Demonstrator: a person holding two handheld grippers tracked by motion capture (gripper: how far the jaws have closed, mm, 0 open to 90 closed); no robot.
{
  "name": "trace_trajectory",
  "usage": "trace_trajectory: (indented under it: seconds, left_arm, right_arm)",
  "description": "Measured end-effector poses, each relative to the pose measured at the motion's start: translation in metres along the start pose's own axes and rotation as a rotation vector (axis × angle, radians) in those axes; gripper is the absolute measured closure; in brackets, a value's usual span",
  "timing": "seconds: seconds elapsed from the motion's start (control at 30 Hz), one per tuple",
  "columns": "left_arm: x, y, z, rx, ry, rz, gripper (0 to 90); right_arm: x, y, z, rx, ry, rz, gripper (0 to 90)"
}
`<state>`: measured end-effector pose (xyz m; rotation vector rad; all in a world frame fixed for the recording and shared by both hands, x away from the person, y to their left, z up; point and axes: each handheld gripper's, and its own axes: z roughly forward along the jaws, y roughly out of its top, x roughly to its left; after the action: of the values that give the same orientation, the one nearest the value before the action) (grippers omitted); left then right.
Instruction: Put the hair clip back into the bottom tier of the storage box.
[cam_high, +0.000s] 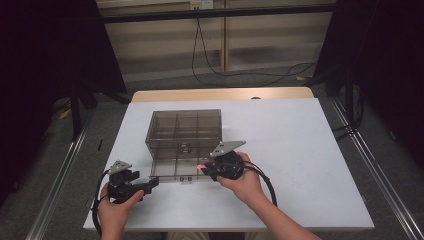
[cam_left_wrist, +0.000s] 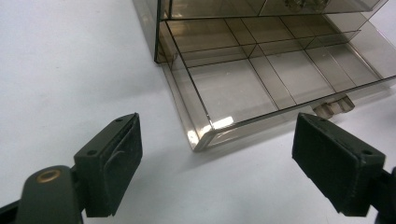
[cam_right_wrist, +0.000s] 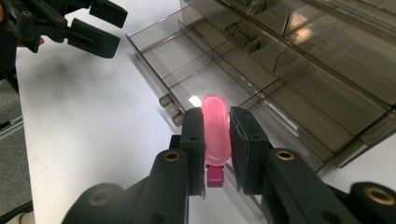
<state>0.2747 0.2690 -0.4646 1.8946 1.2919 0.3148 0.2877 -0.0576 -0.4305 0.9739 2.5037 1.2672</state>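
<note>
Table (cam_high: 300, 165): we find it white, carrying a smoky clear drawer cabinet (cam_high: 184, 131).
Drawer (cam_left_wrist: 243, 88): pulled out toward the person, its compartments bare.
Left gripper (cam_high: 150, 183): jaws wide, holding nothing, just beside the drawer's near left corner.
Right gripper (cam_right_wrist: 217, 135): jaws narrow, clamped on a pink capsule-shaped piece (cam_right_wrist: 216, 130).
Key relation: we judge the right hand nearer; the piece's long axis runs along the jaws, tip over the drawer's front edge, compartments directly ahead.

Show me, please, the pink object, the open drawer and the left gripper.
pink object (cam_right_wrist: 215, 130): right gripper view, its translucent body.
open drawer (cam_left_wrist: 205, 135): left gripper view, its near front corner.
left gripper (cam_high: 152, 183): high view, between its fingertips.
</note>
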Motion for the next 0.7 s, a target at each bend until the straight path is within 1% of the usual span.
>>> trace_trajectory:
  seconds: [0.2,0.47,0.7]
  left_arm:
    - [0.001,-0.001,-0.001,0.004,-0.001,0.004,16.3]
    - [0.001,-0.001,0.0,0.001,-0.004,0.0,16.3]
    - [0.001,-0.001,0.0,0.006,-0.003,0.006,16.3]
  right_arm:
    - [-0.004,0.0,0.003,0.0,-0.013,0.008,76.3]
    - [-0.012,0.0,0.005,-0.007,-0.031,0.036,76.3]
    - [-0.015,0.001,0.009,-0.001,-0.044,0.038,76.3]
